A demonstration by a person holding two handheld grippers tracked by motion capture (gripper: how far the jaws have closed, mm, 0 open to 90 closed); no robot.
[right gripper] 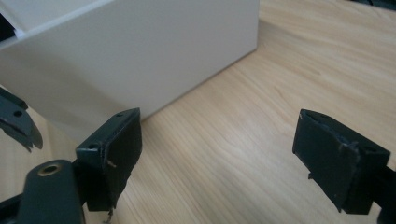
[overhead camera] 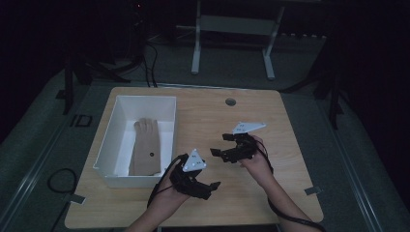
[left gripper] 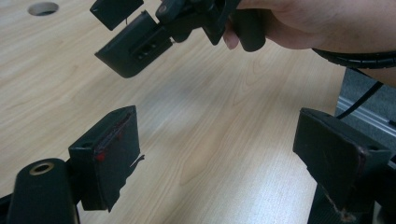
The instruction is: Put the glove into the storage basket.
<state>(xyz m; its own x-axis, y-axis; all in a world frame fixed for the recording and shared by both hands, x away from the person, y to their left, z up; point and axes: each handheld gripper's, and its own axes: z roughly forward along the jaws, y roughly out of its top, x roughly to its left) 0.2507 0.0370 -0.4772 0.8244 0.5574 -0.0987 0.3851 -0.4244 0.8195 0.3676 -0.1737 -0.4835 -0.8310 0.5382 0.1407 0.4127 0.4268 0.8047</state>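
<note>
Left gripper point(overhead camera: 212, 186): nearest, over bare table point(overhead camera: 241, 116), jaws wide, nothing between. Right gripper point(overhead camera: 217, 145): just beyond, jaws wide, nothing between. White box point(overhead camera: 109, 140): left of both grippers. Brown glove point(overhead camera: 145, 147): flat inside box.

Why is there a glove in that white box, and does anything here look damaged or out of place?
The tan glove lies flat and tidy in the white box. The wear is on the tools: the left gripper has a frayed, red-smeared pad edge, and the right gripper has chipped pad edges. Both stand open with nothing between the jaws.
</note>
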